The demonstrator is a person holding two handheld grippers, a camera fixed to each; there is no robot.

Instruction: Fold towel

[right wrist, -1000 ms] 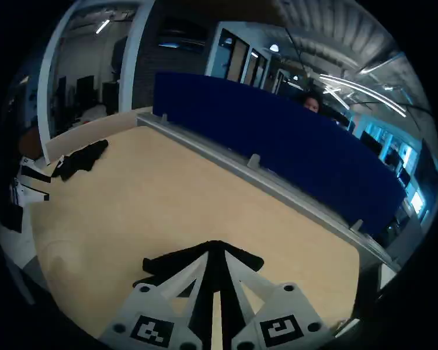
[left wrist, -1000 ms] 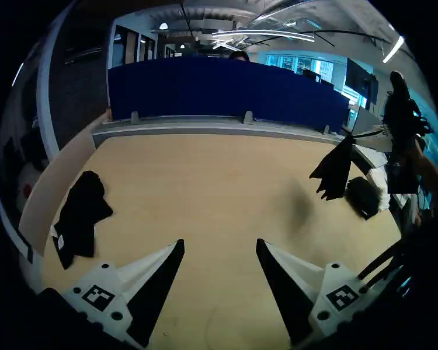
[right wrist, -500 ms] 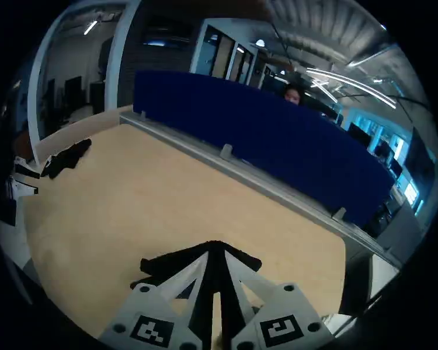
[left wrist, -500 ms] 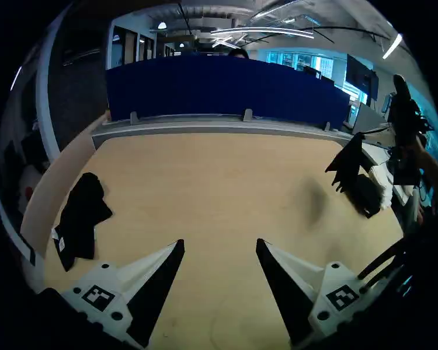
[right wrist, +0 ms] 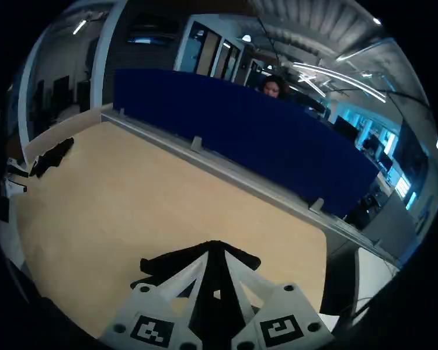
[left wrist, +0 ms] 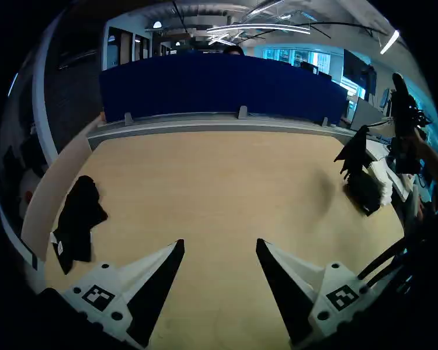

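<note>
My left gripper (left wrist: 219, 245) hangs open over the wooden table (left wrist: 219, 181) with nothing between its fingers. A crumpled black towel (left wrist: 77, 221) lies at the table's left edge, apart from it. At the far right, a hand holds my right gripper (left wrist: 364, 129), and a second black towel (left wrist: 353, 156) hangs from it above a dark folded pile (left wrist: 365, 192). In the right gripper view, the right gripper (right wrist: 216, 248) is shut on that black towel (right wrist: 172, 263), whose cloth bunches around the fingertips. The crumpled towel (right wrist: 51, 156) appears far off to the left.
A blue partition (left wrist: 219, 87) on a grey rail (left wrist: 219, 123) closes the table's far side, with a person's head (right wrist: 273, 86) behind it. White items (left wrist: 389, 178) sit beside the dark pile at the right edge. Broad bare tabletop lies ahead of the left gripper.
The right gripper has carried the hanging towel further right and away, to above the dark pile. The left gripper stays open and has barely shifted.
</note>
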